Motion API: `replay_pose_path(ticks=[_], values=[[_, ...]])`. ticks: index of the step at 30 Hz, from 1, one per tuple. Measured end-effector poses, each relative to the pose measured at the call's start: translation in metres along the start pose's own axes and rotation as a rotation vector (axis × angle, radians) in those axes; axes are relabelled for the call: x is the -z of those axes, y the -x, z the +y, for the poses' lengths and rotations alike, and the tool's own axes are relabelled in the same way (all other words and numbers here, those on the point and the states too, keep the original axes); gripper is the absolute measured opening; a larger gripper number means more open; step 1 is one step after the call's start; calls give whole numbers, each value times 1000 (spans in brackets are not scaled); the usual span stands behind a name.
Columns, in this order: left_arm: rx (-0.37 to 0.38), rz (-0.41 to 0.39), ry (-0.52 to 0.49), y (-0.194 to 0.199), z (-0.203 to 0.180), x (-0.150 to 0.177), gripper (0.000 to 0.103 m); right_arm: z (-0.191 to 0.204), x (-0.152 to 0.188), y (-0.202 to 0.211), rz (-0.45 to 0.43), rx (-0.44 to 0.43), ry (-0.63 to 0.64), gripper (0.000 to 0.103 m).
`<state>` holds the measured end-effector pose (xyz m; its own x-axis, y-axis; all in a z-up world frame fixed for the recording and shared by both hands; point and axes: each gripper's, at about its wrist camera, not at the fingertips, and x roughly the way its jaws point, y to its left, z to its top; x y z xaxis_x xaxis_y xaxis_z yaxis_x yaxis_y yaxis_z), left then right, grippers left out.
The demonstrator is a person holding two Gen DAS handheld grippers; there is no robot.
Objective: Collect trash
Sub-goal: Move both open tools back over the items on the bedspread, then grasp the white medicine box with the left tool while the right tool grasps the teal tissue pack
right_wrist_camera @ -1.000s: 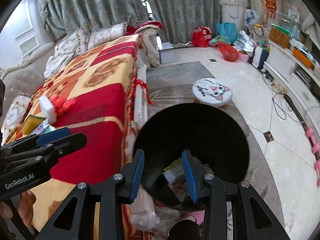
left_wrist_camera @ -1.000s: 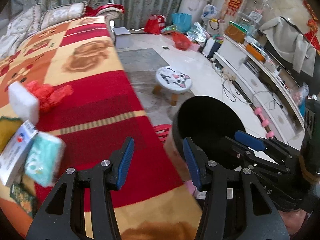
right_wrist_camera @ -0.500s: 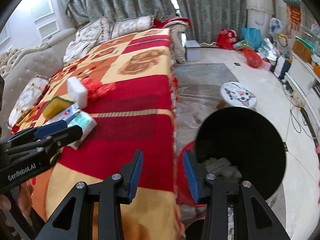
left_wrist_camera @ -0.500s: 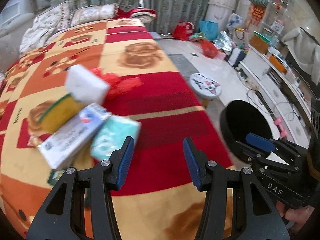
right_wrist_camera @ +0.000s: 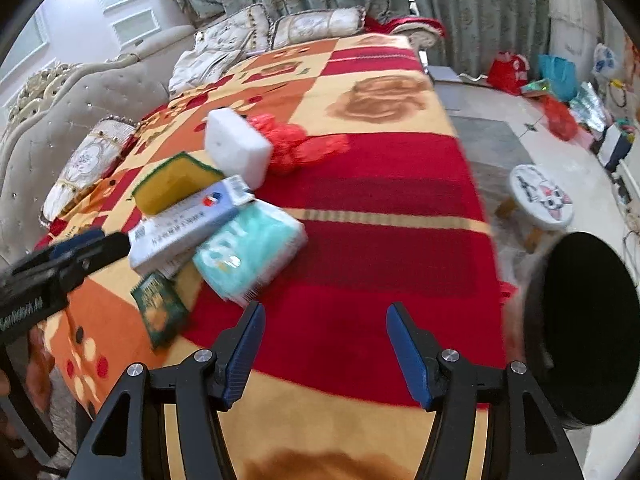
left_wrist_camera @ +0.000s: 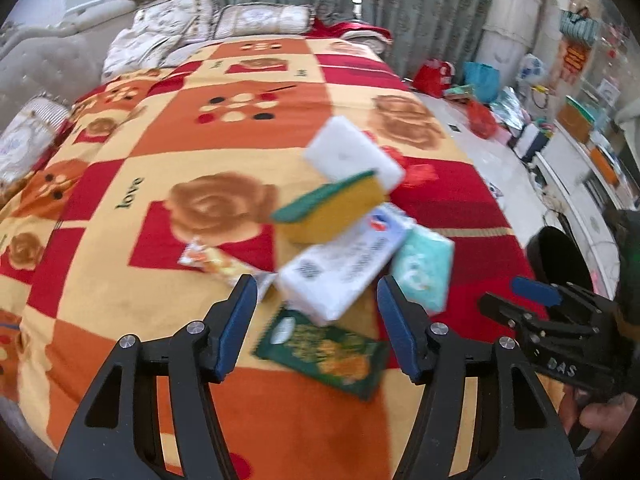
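Bin: one black round bin [right_wrist_camera: 580,332] stands on the floor beside the bed; its inside shows only dark.
Trash pile: on the bed's blanket [left_wrist_camera: 200,152], clustered and overlapping – one white foam block [left_wrist_camera: 352,156], one yellow-green sponge [left_wrist_camera: 332,208], one white carton [left_wrist_camera: 344,264], one teal tissue pack [left_wrist_camera: 424,268], one green wrapper [left_wrist_camera: 324,352], one orange wrapper [left_wrist_camera: 212,260], one red mesh bag [right_wrist_camera: 300,144].
Left tool [left_wrist_camera: 312,320]: jaws spread, just widened, holding nothing, above the green wrapper.
Right tool [right_wrist_camera: 324,344]: jaws spread, just widened, empty, over bare blanket.
Around: cat stool [right_wrist_camera: 540,196], pillows, curtains.

Both claws, left claw [left_wrist_camera: 316,316] and right claw [right_wrist_camera: 325,344], just opened, seemingly empty, swinging from bin to bedspread.
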<state>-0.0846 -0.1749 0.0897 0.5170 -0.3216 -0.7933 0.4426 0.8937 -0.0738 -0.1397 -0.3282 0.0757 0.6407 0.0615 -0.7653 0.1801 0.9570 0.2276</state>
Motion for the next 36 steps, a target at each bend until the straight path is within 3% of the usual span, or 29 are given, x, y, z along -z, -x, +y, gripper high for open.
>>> replay_pose_path(ticks=[7,12,14,15,20,27,29,31,33,35,36], values=[[2,-2,27,2,21,2,62,36,-28,-46,36,-18,-7,68],[17,2,-3,-4,17,-2,65,50,-35,-67,69,-14,54,69],[22,1,-27,-6,11,-3,68,45,-32,-60,53,-22,64,56],[26,2,-42,-9,7,-4,70,40,-30,-53,43,-19,72,45],[48,45,-128,-30,-22,-5,71,11,-20,-22,37,65,119,39],[9,84,-240,-59,-61,0,71,-22,-11,-6,86,77,84,39],[-15,95,-247,-66,-66,0,71,-23,-13,-11,90,77,73,42],[-41,86,-267,-69,-70,0,71,-22,-13,-15,79,84,58,56],[-29,83,-266,-70,-69,0,70,-20,-14,-19,72,67,31,62],[-18,79,-257,-69,-67,-2,49,-19,-13,-25,65,57,14,64],[-11,81,-253,-68,-66,-4,50,-18,-13,-26,57,55,12,64]])
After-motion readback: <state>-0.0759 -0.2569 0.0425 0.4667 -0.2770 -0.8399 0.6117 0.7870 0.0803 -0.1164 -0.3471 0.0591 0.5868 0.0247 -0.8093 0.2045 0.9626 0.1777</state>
